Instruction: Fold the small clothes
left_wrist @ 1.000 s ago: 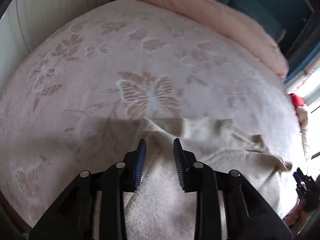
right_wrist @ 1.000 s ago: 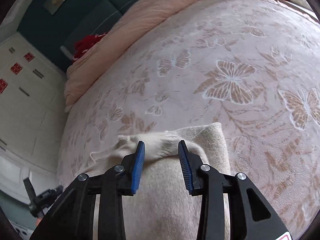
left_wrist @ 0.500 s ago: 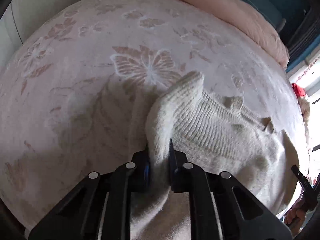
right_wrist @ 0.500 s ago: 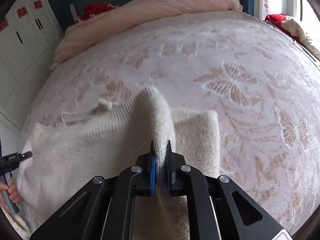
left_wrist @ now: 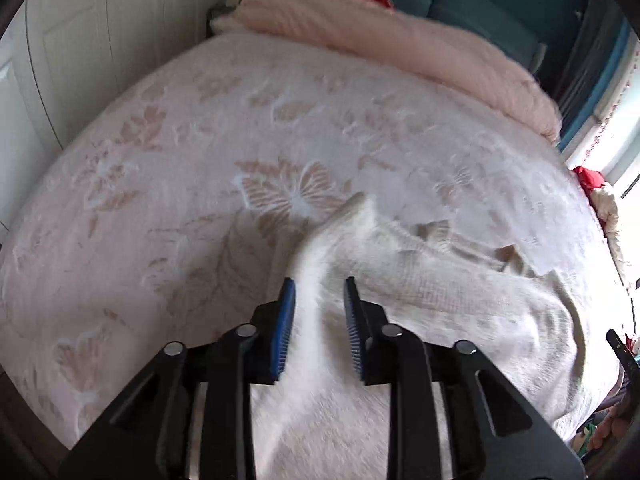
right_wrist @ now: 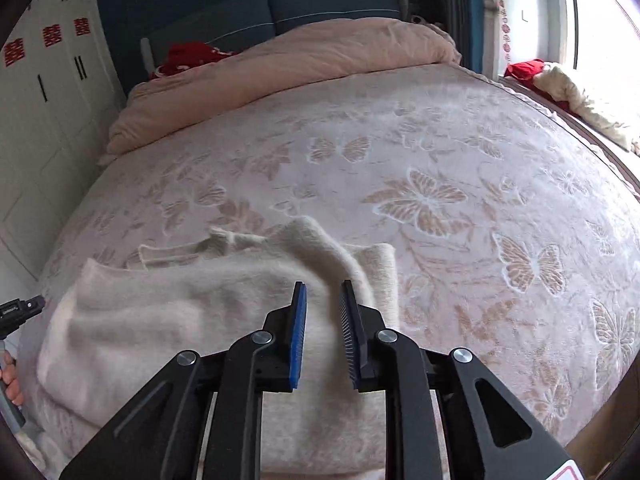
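Cream knitted sweater (left_wrist: 460, 300) lies on the bed (left_wrist: 160, 184), spread over a pink bedspread with a butterfly pattern, near the bed's front edge. In the left wrist view a raised ridge of the knit runs up between the blue pads of the left gripper (left_wrist: 319, 312); its jaws have just been opening, and a gap shows beside the right pad, so the cloth sits between them without being pinched. In the right wrist view the right gripper (right_wrist: 323, 320) hangs over a folded hump of the same sweater (right_wrist: 200, 300); its jaws have also just been opening and stand slightly apart, with the knit seen through the gap below them and not pressed. A rolled pink quilt (right_wrist: 288, 68) lies across the far end of the bed, with a red cloth (right_wrist: 192, 56) behind it.
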A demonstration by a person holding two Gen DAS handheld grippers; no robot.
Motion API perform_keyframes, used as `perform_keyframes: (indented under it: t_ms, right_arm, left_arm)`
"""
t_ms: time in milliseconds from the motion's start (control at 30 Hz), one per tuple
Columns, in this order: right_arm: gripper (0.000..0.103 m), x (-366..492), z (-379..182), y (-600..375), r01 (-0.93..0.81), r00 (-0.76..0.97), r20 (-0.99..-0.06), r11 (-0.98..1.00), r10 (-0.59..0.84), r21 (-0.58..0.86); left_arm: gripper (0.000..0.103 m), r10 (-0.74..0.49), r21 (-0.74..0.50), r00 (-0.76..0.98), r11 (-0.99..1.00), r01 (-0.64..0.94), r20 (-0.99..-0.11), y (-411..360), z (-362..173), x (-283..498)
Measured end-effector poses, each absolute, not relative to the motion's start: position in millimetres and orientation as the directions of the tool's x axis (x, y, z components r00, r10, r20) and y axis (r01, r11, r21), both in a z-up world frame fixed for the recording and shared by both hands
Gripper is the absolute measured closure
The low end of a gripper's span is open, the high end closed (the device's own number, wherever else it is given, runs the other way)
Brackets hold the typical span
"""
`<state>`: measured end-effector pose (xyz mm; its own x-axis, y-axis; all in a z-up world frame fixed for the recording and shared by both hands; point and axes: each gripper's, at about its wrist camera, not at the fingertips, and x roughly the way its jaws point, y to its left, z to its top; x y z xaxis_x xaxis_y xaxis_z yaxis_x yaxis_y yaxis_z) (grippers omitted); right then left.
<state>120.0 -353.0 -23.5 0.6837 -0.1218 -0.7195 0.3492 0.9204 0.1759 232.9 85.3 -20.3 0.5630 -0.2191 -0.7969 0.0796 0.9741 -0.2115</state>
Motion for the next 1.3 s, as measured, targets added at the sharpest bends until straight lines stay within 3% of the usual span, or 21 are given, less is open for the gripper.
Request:
perform_keyframes:
  t_ms: [167, 233, 367, 500, 567, 633, 733, 933, 1133, 1233, 1300]
  right_arm:
    - [0.089, 163, -110, -312, 0.283, 0.484, -0.874, 0.954, -0.050, 0.102]
    - [0.090, 154, -97, -307, 0.298, 0.520, -0.852, 0.948, -0.067, 0.107]
    - [0.090, 118, -50, -293, 0.268, 0.627, -0.778, 0.949, -0.042, 0.164]
    - [0.090, 131, -116, -278, 0.264, 0.483, -0.874, 0.961, -0.055, 0.086]
    - [0.089, 121, -95, -274, 0.276, 0.533, -0.844, 0.955, -0.060, 0.106]
    - [0.089, 103, -65, -269, 0.262, 0.613, -0.790, 0.945, -0.006, 0.196]
    - [0.089, 76, -46, -251, 0.256, 0.659, -0.752, 0.946, -0.019, 0.201]
    - [0.087, 26, -85, -216, 0.296, 0.629, -0.776, 0.935, -0.035, 0.197]
    - [0.087, 28, -121, -204, 0.281, 0.589, -0.807, 0.946, -0.037, 0.162]
    - [0.087, 32, -130, -204, 0.292, 0.595, -0.801, 0.945, -0.059, 0.148]
    - [0.086, 32, -133, -203, 0.295, 0.606, -0.792, 0.945, -0.070, 0.142]
  left_arm:
    - [0.070, -0.205, -0.159, 0.430, 0.977, 0.141, -0.879, 44, -77, 224]
    - [0.071, -0.185, -0.143, 0.400, 0.981, 0.133, -0.898, 44, -97, 225]
    - [0.070, -0.243, -0.223, 0.463, 0.970, 0.097, -0.853, 66, -64, 205]
    - [0.065, -0.176, -0.149, 0.426, 0.984, 0.096, -0.887, 59, -99, 204]
    - [0.065, -0.150, -0.099, 0.480, 0.986, 0.131, -0.864, 53, -85, 190]
    - [0.065, -0.192, -0.132, 0.493, 0.979, 0.153, -0.848, 54, -67, 173]
    - [0.065, -0.223, -0.164, 0.530, 0.974, 0.157, -0.818, 58, -49, 139]
    - [0.062, -0.230, -0.176, 0.522, 0.973, 0.152, -0.821, 60, -71, 71]
    - [0.062, -0.225, -0.175, 0.534, 0.974, 0.143, -0.815, 61, -115, 43]
    - [0.052, -0.236, -0.168, 0.571, 0.971, 0.170, -0.786, 56, -114, 46]
    - [0.051, -0.235, -0.156, 0.589, 0.971, 0.183, -0.773, 54, -116, 47]
